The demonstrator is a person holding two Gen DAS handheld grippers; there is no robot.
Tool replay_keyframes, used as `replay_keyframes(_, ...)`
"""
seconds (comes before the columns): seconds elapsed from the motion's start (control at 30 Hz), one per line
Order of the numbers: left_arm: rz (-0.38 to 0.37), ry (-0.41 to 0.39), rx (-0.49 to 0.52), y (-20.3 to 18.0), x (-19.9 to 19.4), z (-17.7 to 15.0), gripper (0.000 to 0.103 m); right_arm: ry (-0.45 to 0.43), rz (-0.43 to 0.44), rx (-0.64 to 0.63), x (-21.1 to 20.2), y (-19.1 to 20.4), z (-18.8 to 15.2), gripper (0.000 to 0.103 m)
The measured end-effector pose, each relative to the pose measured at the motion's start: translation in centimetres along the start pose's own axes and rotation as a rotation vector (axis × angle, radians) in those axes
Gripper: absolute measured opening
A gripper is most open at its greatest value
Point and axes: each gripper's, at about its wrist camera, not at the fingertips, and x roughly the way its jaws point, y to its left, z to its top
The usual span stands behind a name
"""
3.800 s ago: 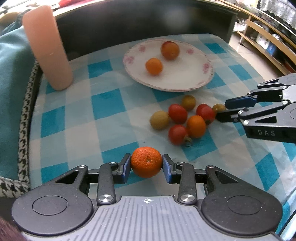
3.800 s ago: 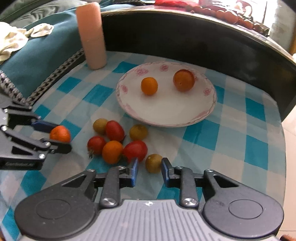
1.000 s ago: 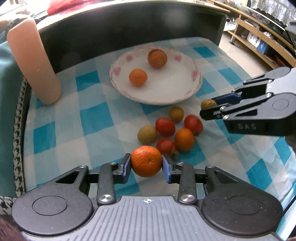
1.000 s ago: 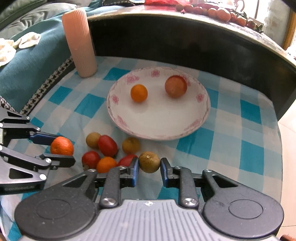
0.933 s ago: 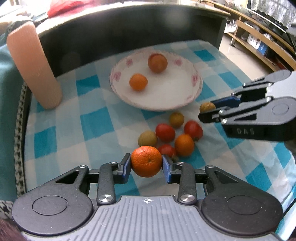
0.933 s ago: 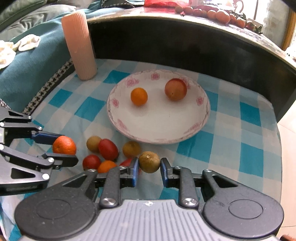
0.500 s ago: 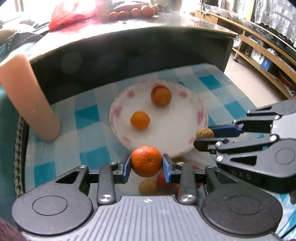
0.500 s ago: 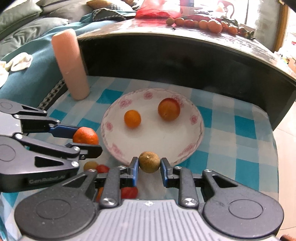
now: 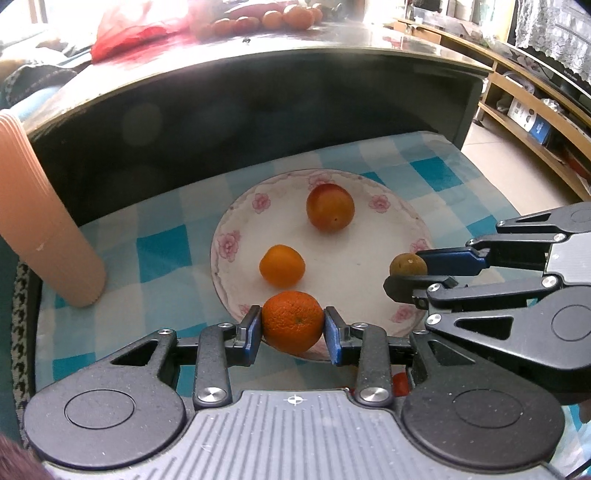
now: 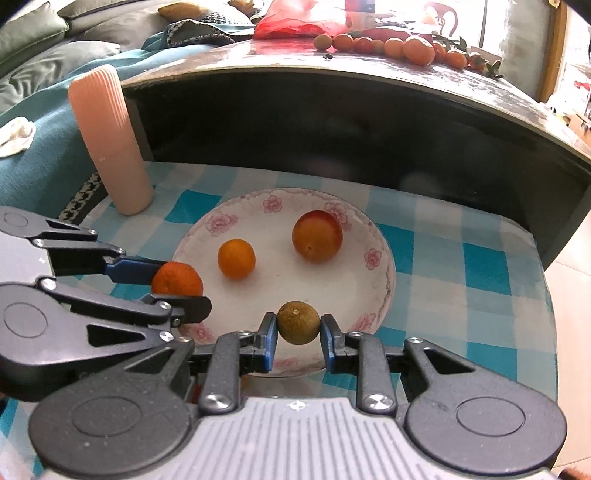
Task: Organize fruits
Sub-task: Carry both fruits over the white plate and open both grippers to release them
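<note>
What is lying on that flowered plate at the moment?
On the plate lie a small orange and a larger reddish fruit. Two claws hold an orange fruit and a brownish fruit above its near edge, which they cover.

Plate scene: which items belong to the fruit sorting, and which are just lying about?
Part of the job:
- plate
- orange in left gripper
- brown fruit in right gripper
- small orange and red-orange fruit on the plate

Lying about:
- pink tube
- red bag
- fruit row on the dark table
- white cloth
</note>
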Motion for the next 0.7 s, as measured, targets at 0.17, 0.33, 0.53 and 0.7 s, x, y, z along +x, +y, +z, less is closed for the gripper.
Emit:
replay_keyframes(0.17,0.003,0.003,0.001,-0.1,0.5,0.05,0.044,-0.012,-0.009,-0.003,0.31,-0.15,0.02,0.041)
replay_keyframes(0.33,0.004,0.001,-0.008,0.11,0.54,0.11,0.045,-0.032,-0.002,0.003,0.29,-0.47,0.17,0.041)
replay_keyframes(0.53,0.008,-0.016,-0.006,0.18,-0.03,0.14,0.046,-0.039,-0.002,0.002,0.21,-0.47,0.22,0.042)
replay_keyframes(0.7,0.011,-0.021,-0.013,0.39,-0.34,0.21,0.047,-0.048,0.002,0.005,0.1,-0.51,0.31,0.042)
